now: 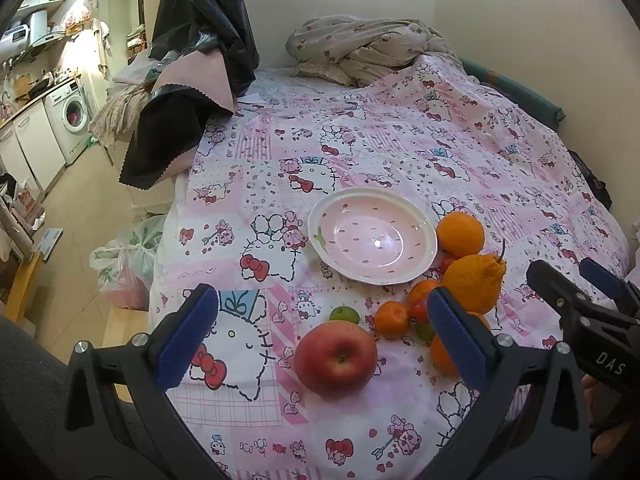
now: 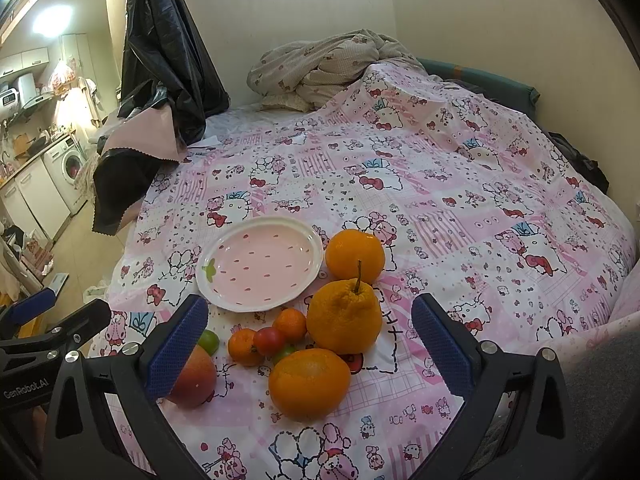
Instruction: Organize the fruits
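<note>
- Two grippers hang over a bed with a pink cat-print sheet [image 1: 256,152], and both are wide open with nothing in them.
- The left gripper [image 1: 322,336] has its blue pads spread far apart. The red apple [image 1: 336,357] lies on the sheet between them, touching neither pad.
- The right gripper [image 2: 310,344] is spread just as wide. Most of the fruit pile sits in the gap between its pads, and no pad touches any fruit.
- A pink plate [image 2: 260,266] with a white rim and little red dots lies flat on the sheet, just to the left of the fruit and a bit farther away. No fruit is on it.
- A round orange [image 2: 355,255] sits just to the right of the plate, very close to its rim.
- A bumpy orange with a stem [image 2: 345,316] stands right in front of the round orange, stem up.
- Another big orange [image 2: 309,384] lies nearest to the right gripper.
- Two small oranges, one nearer [image 2: 242,346] and one farther [image 2: 291,324], lie left of the bumpy one, with a small red tomato [image 2: 269,340] tucked between them.
- A small green fruit [image 1: 345,314] sits just behind the apple.
- Another bit of green [image 2: 285,353] peeks out from under the tomato, mostly hidden.
- A crumpled blanket [image 1: 360,48] is piled at the far end of the bed by the wall.
- A black bag [image 1: 200,20] hangs at the far left.
- A washing machine [image 1: 74,114] stands far off on the left.
</note>
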A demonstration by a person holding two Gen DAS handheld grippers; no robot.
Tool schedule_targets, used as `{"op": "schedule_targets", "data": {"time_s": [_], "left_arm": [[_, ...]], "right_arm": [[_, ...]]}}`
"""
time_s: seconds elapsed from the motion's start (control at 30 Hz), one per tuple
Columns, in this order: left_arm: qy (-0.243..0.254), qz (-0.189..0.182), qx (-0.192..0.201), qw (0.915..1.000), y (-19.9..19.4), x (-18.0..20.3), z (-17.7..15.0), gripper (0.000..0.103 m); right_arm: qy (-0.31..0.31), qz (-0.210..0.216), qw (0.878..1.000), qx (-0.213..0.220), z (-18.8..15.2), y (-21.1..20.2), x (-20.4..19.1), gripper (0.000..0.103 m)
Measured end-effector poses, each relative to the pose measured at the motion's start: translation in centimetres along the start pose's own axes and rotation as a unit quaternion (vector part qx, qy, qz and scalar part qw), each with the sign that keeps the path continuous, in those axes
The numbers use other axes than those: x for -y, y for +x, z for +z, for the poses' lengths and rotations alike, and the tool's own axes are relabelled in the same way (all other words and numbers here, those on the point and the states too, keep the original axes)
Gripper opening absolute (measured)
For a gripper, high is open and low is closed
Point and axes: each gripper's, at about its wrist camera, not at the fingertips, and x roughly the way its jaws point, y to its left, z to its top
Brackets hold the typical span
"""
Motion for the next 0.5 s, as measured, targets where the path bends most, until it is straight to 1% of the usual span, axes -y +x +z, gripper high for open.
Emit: {"op": "schedule_targets", "data": {"time_s": [0.5], "left_arm": [[-0.003,0.000,-0.001,1.0000,0.04,-0.15,0.07,0.103]], "right_arm": [[0.001,0.000,1.000,0.000,0.05,-0.02,-0.14,0.103]]}}
